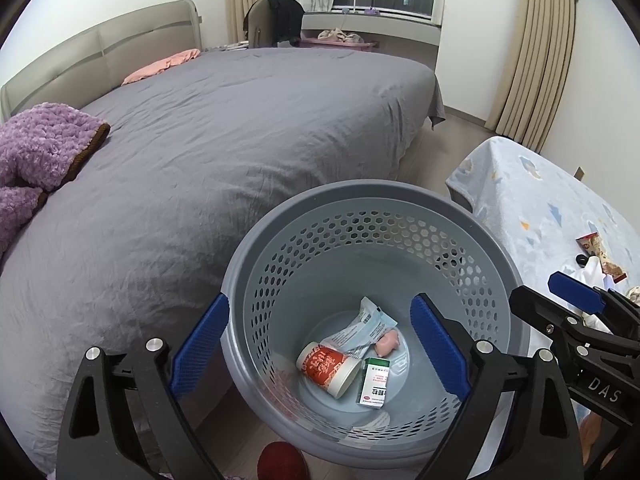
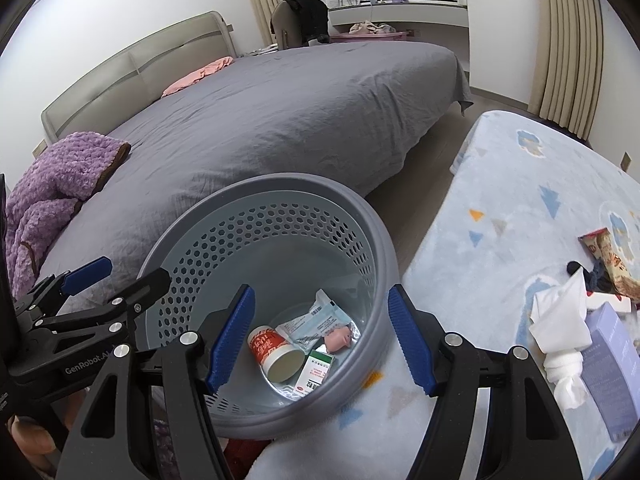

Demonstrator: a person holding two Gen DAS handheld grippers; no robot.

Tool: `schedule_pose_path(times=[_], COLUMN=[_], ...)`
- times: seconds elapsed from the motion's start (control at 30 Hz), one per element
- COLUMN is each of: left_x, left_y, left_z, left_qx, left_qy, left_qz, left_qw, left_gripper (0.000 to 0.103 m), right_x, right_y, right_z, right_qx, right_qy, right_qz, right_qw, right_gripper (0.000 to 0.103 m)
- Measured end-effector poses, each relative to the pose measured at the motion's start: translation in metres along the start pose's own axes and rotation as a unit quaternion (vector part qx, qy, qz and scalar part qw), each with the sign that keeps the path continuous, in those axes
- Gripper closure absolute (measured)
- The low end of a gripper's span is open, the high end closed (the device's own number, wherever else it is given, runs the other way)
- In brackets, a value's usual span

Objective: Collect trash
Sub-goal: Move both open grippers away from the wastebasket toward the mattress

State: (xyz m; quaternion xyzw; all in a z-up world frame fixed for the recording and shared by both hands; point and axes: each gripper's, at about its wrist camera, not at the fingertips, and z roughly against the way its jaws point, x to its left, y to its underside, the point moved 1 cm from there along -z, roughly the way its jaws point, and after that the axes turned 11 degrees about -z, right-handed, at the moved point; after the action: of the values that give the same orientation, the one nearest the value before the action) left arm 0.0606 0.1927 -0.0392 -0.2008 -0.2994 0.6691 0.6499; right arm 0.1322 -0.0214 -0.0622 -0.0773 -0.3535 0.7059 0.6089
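Grey bin (image 1: 496,256) is sitting between bed (image 1: 240,128) and table (image 2: 500,208), so we are hovering both grippers, left gripper (image 1: 320,344) and right gripper (image 2: 320,340), wide open and empty over it.

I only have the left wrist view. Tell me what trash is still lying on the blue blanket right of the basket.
Observer: A crumpled white tissue lies on the blue blanket, right of the grey basket.
Operator: Report what is next to it.
Observer: A pale purple box lies right beside the tissue, on its far side from the basket.
Operator: Give me the right hand-held gripper's state.
Observer: The right hand-held gripper is open and empty, above the basket's near rim.
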Motion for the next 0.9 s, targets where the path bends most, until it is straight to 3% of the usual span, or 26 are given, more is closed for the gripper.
schedule_pose_path(times=[0.5,0.9], left_x=[-0.031,-0.098], left_y=[-0.004,-0.009], left_z=[0.014,0.029], left_qx=[-0.023,-0.04], left_qy=[0.025,0.075], left_qz=[-0.025,-0.064], left_qw=[0.9991,0.9944], left_gripper=[0.007,0.007], right_x=[-0.05,-0.133], right_y=[0.025,0.055], right_z=[0.046,0.119], right_qx=[-0.015,-0.044], right_qy=[0.036,0.103], right_qz=[-0.057,-0.112], right_qw=[0.998,0.987], right_gripper=[0.037,0.037])
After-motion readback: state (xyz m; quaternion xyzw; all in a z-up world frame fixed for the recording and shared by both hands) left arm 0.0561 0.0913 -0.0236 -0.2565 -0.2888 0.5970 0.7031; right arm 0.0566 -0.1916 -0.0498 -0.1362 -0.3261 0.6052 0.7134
